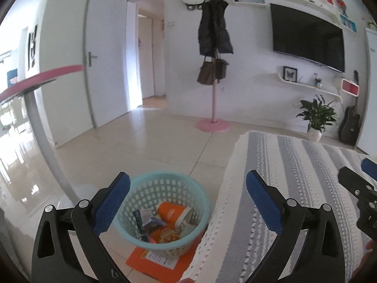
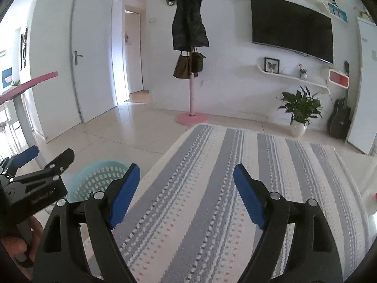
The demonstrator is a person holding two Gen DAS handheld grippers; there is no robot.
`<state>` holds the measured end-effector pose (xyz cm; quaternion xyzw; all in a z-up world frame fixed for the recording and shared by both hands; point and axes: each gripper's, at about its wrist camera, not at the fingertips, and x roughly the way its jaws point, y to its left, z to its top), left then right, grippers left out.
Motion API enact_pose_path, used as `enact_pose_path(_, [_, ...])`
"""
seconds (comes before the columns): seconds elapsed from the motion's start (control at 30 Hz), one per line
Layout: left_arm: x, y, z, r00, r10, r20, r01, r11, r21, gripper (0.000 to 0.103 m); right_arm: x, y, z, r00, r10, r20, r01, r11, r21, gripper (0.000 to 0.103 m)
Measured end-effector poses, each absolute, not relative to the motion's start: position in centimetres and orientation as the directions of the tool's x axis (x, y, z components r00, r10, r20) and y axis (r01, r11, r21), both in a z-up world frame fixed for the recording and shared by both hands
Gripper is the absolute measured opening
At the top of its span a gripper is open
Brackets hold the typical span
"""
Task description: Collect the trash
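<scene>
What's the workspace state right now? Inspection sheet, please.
Surface: striped cloth covers it; bare where seen.
Job's things: teal basket on the floor holds orange cup and wrappers; orange paper lies under it.
Clutter: nothing seen on the cloth.
Grippers: left tool open, above the basket; right tool open, over the cloth; both empty.
Cables: nothing seen.
Surroundings: coat rack, TV, potted plant, guitar.

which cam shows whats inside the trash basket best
The left wrist view: it looks down into the teal basket, showing an orange cup and wrappers. The right wrist view catches only its rim behind the claws.
</scene>
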<state>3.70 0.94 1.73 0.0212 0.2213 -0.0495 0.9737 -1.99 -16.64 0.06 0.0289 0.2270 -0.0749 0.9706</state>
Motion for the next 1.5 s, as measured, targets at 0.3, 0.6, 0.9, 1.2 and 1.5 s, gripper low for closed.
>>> enact_pose_path(0.3, [2.1, 1.1, 0.8, 0.909, -0.01, -0.416, 0.035, 0.998, 0.051, 0.095, -2.1, -16.8, -1.0, 0.899, -0.132, -0.418, 0.155, 0.988, 0.023, 0.077])
enact_pose_path(0.6, [2.2, 1.0, 0.9, 0.907, -0.013, -0.42, 0.042, 0.997, 0.058, 0.095, -1.9, -17.3, -1.2, 0.887, -0.146, -0.438, 0.182, 0.982, 0.043, 0.078])
enact_pose_path(0.9, [2.8, 1.5, 0.5, 0.891, -0.017, -0.455, 0.041, 0.998, 0.043, 0.095, -1.2, -17.7, -1.7, 0.867, -0.129, -0.481, 0.177, 0.983, 0.055, 0.078])
enact_pose_path(1.2, [2.8, 1.4, 0.7, 0.891, -0.006, -0.454, 0.03, 0.999, 0.045, 0.095, -1.1, -16.9, -1.7, 0.871, -0.125, -0.475, 0.161, 0.986, 0.037, 0.078])
enact_pose_path(1.5, [2.8, 1.4, 0.7, 0.89, -0.014, -0.455, 0.033, 0.999, 0.034, 0.095, -1.1, -16.9, -1.7, 0.871, -0.118, -0.477, 0.161, 0.986, 0.05, 0.081])
